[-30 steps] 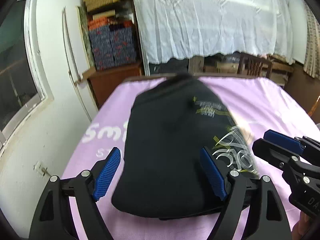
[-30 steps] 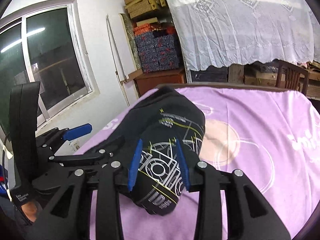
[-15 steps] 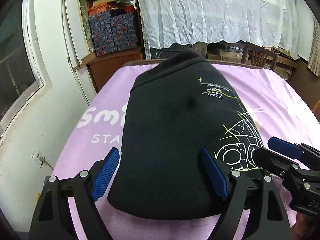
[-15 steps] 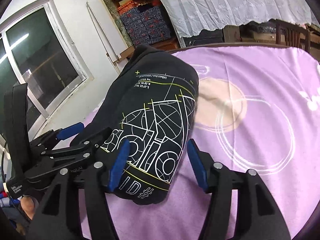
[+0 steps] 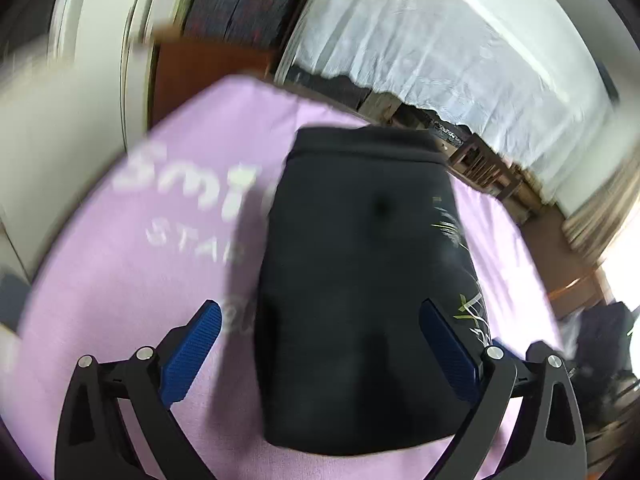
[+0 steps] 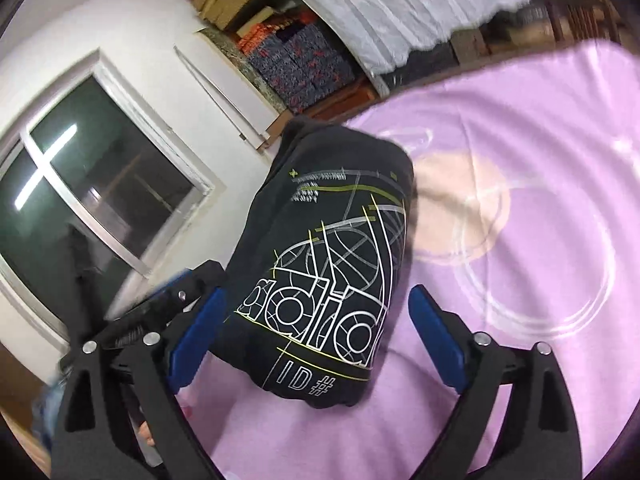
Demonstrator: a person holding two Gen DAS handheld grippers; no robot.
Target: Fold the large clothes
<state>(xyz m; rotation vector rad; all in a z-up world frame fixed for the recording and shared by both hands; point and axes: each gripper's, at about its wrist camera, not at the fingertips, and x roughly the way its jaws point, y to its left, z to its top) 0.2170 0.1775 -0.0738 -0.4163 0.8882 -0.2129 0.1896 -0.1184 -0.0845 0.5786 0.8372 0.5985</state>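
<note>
A folded black garment (image 5: 360,280) with a white and yellow line print (image 6: 328,272) lies flat on the purple cloth (image 5: 120,280). My left gripper (image 5: 320,352) hovers over its near end. Its jaws are opening, and the blue pads (image 5: 192,354) stand wide on either side without touching the fabric. My right gripper (image 6: 316,336) is over the printed near corner. Its jaws are also opening, with the pads (image 6: 436,336) clear of the cloth. The left gripper (image 6: 160,312) shows blurred at the left of the right wrist view.
The purple cloth (image 6: 520,160) carries white lettering and circles. Behind it hang a white lace curtain (image 5: 440,40), stacked patterned boxes (image 6: 304,64) on a wooden cabinet, and wooden chairs (image 5: 480,164). A window (image 6: 80,200) is at the left.
The right jaws went from narrow around the garment's printed edge to wide apart. The garment settled flat on the purple cloth. Both grippers rolled, and the left one shifted and opened a little wider.
</note>
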